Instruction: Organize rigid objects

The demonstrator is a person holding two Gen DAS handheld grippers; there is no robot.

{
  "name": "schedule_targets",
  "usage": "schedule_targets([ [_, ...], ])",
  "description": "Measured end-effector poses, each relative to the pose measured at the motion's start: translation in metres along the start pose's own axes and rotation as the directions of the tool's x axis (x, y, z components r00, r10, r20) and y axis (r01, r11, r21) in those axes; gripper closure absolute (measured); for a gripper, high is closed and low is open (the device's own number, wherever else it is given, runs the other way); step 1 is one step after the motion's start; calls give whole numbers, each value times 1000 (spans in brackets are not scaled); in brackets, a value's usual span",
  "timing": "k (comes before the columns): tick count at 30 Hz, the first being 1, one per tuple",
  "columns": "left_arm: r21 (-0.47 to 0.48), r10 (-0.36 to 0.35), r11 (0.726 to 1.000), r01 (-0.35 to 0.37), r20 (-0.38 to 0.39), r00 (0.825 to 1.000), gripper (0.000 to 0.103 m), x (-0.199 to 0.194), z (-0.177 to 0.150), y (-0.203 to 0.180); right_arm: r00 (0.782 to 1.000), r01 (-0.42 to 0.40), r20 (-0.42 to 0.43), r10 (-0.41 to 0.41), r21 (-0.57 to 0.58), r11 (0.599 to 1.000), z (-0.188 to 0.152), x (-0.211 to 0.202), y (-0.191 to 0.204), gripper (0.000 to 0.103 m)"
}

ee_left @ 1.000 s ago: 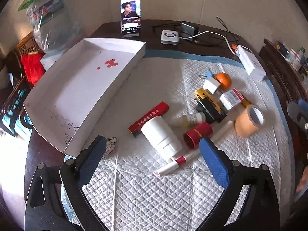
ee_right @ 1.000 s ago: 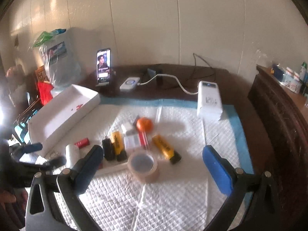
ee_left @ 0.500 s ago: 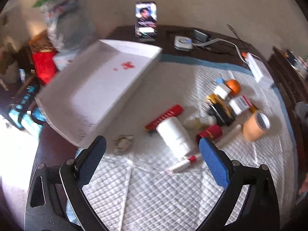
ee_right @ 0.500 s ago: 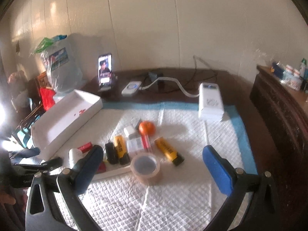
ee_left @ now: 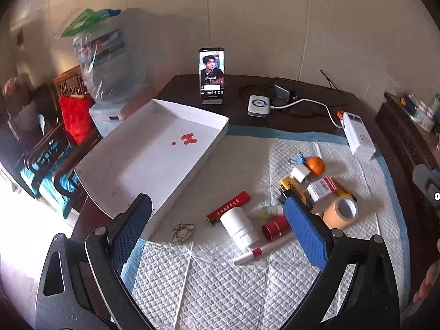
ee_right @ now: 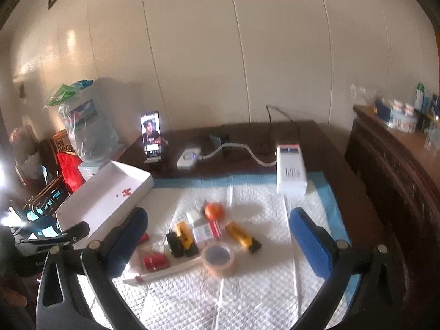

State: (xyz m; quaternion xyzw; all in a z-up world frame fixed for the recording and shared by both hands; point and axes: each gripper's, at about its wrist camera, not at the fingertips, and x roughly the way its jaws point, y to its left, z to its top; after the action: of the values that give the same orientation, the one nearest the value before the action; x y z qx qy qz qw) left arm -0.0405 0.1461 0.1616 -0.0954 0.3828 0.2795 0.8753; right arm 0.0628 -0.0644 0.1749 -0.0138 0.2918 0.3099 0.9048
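Cream panelled walls back a dark table (ee_left: pixel 187 88) spread with a quilted white pad (ee_left: pixel 220 280). Both claws, left gripper (ee_left: pixel 217 231) and right gripper (ee_right: pixel 217 236), gape wide and hold nothing. Ahead of the left lies the white bottle (ee_left: pixel 239 225), among clutter near the pad's right edge; the white tray (ee_left: pixel 143 159) at the left edge holds none of it. Sorting seems barely begun: next, close on one item and carry it trayward.

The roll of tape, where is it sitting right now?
In the left wrist view the roll of tape lies on the white quilted pad, at the right end of the clutter, just in front of the small red-and-white box.
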Motion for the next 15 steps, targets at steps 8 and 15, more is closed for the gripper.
schedule_targets([
  [8,-6,3,1000,-3,-2,1000,4,0,-6,-1,999,35,31,-34,-23,999,-10,-4,4,0],
  [15,-3,-38,999,38,-42,998,4,12,-14,-3,999,44,20,-44,-22,999,-13,0,4,0],
])
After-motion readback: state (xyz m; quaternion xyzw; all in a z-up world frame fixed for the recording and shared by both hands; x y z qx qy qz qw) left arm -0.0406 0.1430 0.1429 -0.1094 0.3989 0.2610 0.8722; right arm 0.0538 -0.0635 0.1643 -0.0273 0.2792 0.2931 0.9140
